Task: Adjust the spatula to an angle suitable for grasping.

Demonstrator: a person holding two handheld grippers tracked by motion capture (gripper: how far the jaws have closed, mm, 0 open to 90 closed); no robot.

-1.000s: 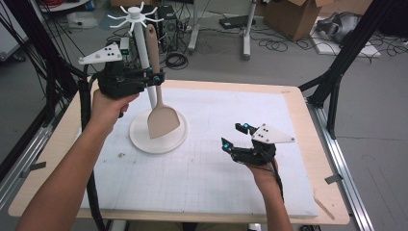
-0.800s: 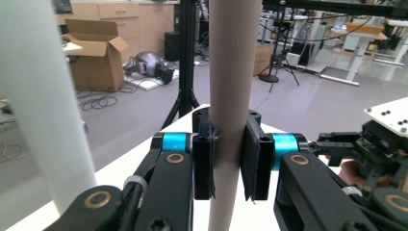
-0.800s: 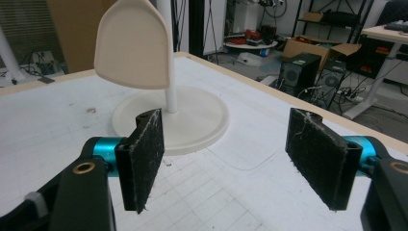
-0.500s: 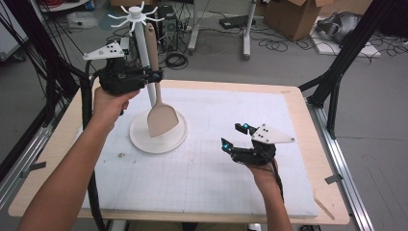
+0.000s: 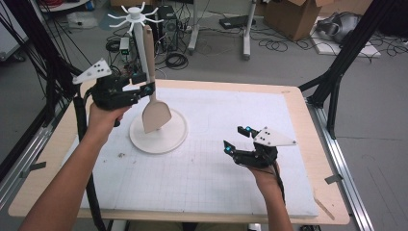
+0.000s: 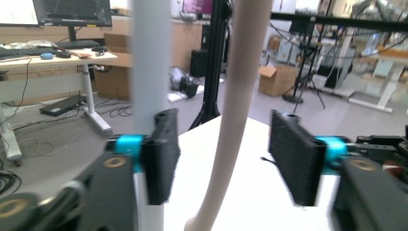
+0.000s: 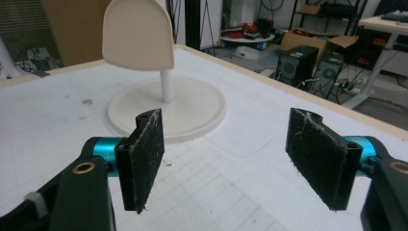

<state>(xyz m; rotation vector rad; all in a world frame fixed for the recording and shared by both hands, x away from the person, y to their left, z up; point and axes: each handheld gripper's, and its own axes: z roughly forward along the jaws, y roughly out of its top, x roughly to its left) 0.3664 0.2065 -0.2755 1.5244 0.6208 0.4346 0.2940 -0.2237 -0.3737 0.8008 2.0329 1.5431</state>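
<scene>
A beige spatula (image 5: 156,115) hangs upright beside the white hook stand (image 5: 139,45), with its blade just above the stand's round base (image 5: 161,139). My left gripper (image 5: 144,83) is at the spatula's handle (image 6: 240,96). Its jaws have just been opening; the handle stands between the pads with a gap on each side. My right gripper (image 5: 235,138) is open and holds nothing, low over the white mat at the right. It faces the spatula blade (image 7: 137,36) and the base (image 7: 197,108).
A white gridded mat (image 5: 202,178) covers the wooden table (image 5: 312,192). Black frame legs (image 5: 337,72) rise at the table's right, and dark cables and poles stand at its left. Beyond the far edge, the floor is cluttered with cables and boxes.
My left gripper has dropped lower along the spatula's handle and its jaws have come apart off it. The spatula and the right gripper stay where they were.
</scene>
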